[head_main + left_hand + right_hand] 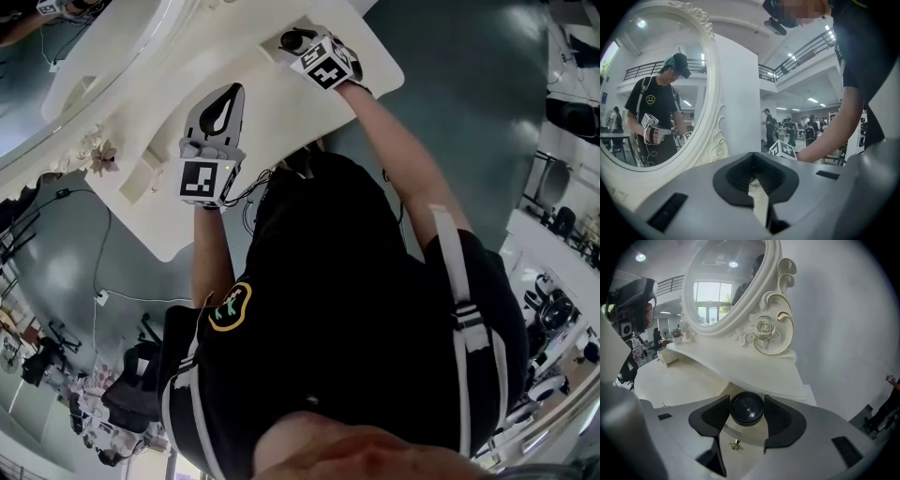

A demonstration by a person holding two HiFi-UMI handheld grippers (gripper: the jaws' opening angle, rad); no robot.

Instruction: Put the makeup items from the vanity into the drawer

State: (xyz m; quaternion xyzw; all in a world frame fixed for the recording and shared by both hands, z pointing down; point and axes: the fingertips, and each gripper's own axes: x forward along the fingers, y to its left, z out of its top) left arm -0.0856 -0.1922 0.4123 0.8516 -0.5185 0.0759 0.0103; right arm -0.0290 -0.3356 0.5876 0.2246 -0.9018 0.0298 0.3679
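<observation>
Black round jar (746,409) sits clamped in the right gripper's (746,404) jaws; the left gripper's (754,157) jaws meet, empty.

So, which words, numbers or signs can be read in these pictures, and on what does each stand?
No word or number can be read.
On the left marker cube and the right marker cube: black-and-white square patterns only, no letters.
On the shirt emblem: too small to read.
On the dark round item: no label shows.
On the mirror frame: a carved rose, no print.
</observation>
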